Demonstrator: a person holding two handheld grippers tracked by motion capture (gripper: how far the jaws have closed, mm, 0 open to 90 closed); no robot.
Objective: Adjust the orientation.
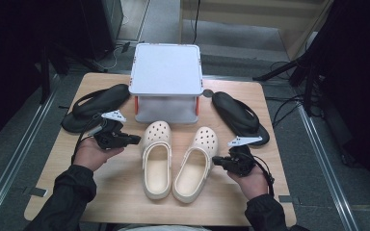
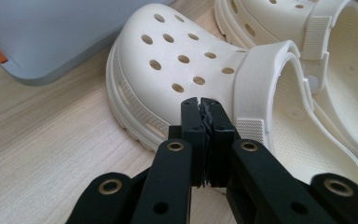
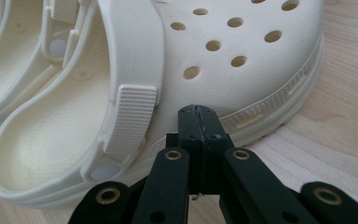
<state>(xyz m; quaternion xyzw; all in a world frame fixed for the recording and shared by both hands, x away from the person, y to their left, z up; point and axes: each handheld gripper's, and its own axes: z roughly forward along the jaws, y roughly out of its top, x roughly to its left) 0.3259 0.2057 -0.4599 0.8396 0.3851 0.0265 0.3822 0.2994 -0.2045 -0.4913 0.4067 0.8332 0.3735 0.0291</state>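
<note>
Cream perforated clogs [image 1: 176,161], side by side

A light wooden table [image 1: 125,192] with rounded corners stands on a grey floor, and everything sits straight on its bare top. At the far edge, in the middle, is a pale grey box-like stand [image 1: 166,72] with orange trim at its front corners. Just in front of it lie two cream clogs side by side, the left clog [image 1: 156,159] and the right clog [image 1: 196,163], toes toward the stand, heels nearly touching. A black sandal [image 1: 94,107] lies at the far left, and another black sandal [image 1: 240,117] at the far right. A small dark round thing [image 1: 207,93], perhaps a knob, sits beside the stand.
</note>
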